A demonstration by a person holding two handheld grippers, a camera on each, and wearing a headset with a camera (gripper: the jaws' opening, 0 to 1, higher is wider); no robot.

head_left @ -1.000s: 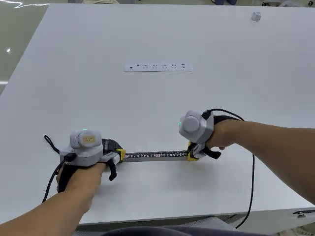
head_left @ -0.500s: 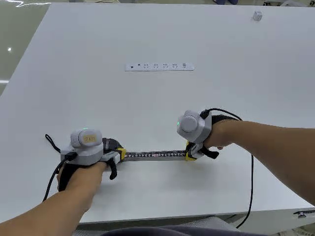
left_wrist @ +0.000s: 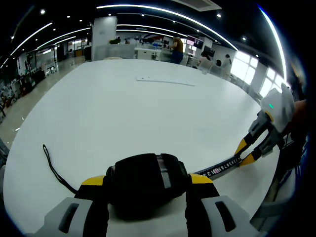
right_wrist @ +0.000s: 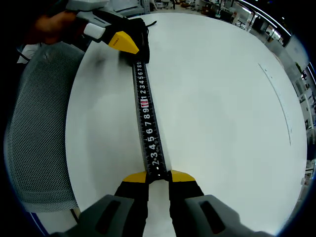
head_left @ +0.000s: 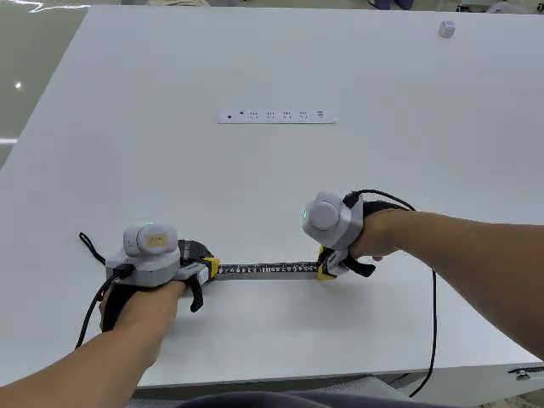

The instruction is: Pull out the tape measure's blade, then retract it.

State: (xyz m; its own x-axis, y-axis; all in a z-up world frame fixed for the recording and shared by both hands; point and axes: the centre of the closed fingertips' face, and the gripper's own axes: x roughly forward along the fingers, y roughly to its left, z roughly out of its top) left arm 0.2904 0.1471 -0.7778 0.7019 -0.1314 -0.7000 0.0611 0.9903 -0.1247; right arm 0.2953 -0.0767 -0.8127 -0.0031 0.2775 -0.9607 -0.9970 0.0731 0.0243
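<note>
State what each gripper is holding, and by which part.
The left gripper is shut on the tape measure's case, with one of the jaws on each side. The right gripper pinches the blade at its free end, by the lowest numbers.

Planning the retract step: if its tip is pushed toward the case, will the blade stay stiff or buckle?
The blade spans straight from case to right gripper, so it probably feeds back stiffly. It looks thin, so pushed off-axis it may buckle. The left gripper clamps the case, likely anchoring it.

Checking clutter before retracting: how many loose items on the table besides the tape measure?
2: flat white power strip at centre; small grey object at the far right edge.
</note>
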